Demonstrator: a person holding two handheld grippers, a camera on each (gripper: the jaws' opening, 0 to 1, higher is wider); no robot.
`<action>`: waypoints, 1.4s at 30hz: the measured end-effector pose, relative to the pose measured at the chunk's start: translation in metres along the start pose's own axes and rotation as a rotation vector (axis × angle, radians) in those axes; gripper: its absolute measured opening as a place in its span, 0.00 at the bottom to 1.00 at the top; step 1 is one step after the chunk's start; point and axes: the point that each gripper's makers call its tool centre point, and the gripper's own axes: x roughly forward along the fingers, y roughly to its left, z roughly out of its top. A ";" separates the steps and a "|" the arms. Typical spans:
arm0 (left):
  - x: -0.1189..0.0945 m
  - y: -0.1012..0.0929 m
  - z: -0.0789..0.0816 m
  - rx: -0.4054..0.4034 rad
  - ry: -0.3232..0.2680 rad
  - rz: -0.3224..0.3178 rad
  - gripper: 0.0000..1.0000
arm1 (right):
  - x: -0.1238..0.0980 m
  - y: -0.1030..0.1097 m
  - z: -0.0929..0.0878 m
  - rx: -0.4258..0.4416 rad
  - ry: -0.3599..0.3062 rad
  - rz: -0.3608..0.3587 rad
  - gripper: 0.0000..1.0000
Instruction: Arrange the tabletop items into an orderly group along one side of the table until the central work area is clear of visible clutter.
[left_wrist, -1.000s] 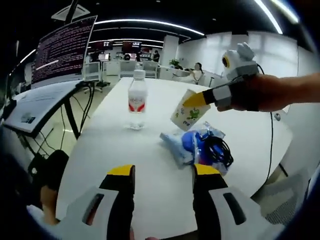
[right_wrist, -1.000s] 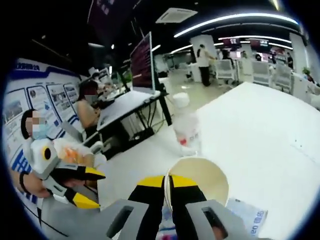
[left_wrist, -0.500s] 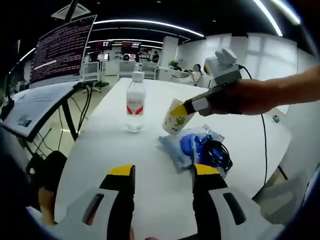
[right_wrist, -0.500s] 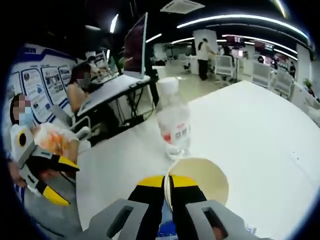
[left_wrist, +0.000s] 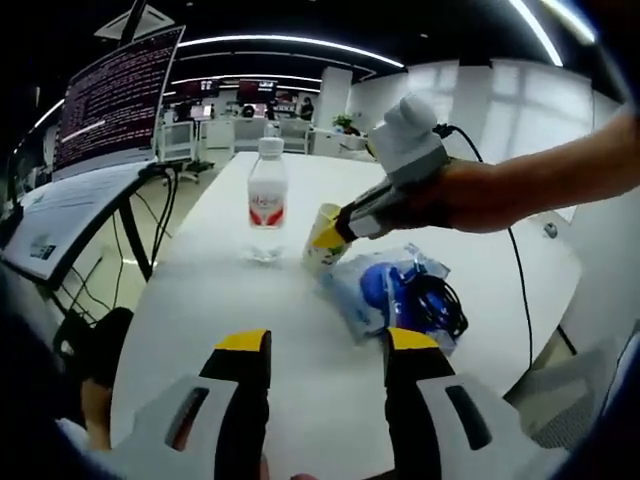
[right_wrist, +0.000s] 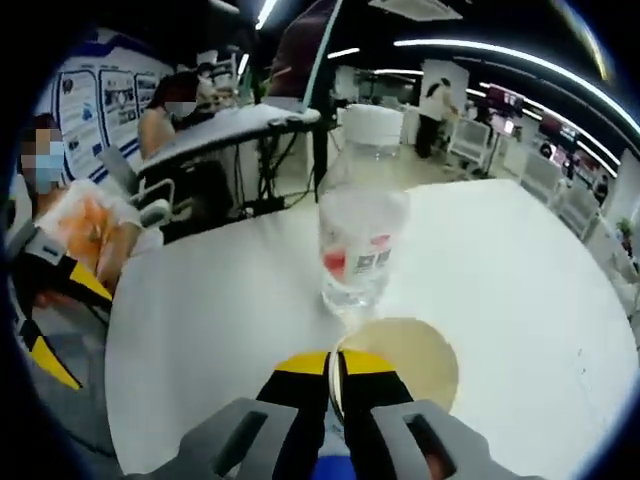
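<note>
It was an open-plan office. Beyond the white table (left_wrist: 250, 330) stood a large screen (left_wrist: 118, 100) filled with lines of text, mounted above a slanted desk (left_wrist: 70, 205) on dark legs with cables hanging down. Farther behind the table were rows of desks and office chairs (left_wrist: 250, 130), with long strip lights (left_wrist: 290, 42) curving across the dark ceiling. To one side of the table, people sat at a workstation (right_wrist: 230, 120), and printed posters (right_wrist: 115, 90) covered the wall behind them.
</note>
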 end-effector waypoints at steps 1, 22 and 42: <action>0.001 -0.001 0.000 0.000 0.002 -0.002 0.44 | 0.001 0.001 0.001 -0.007 0.000 0.002 0.00; 0.005 -0.002 -0.004 -0.010 0.011 -0.012 0.44 | 0.020 -0.011 0.010 -0.136 0.018 -0.042 0.08; 0.000 -0.007 -0.002 -0.023 -0.010 -0.029 0.44 | 0.000 -0.015 0.013 -0.154 0.023 -0.081 0.20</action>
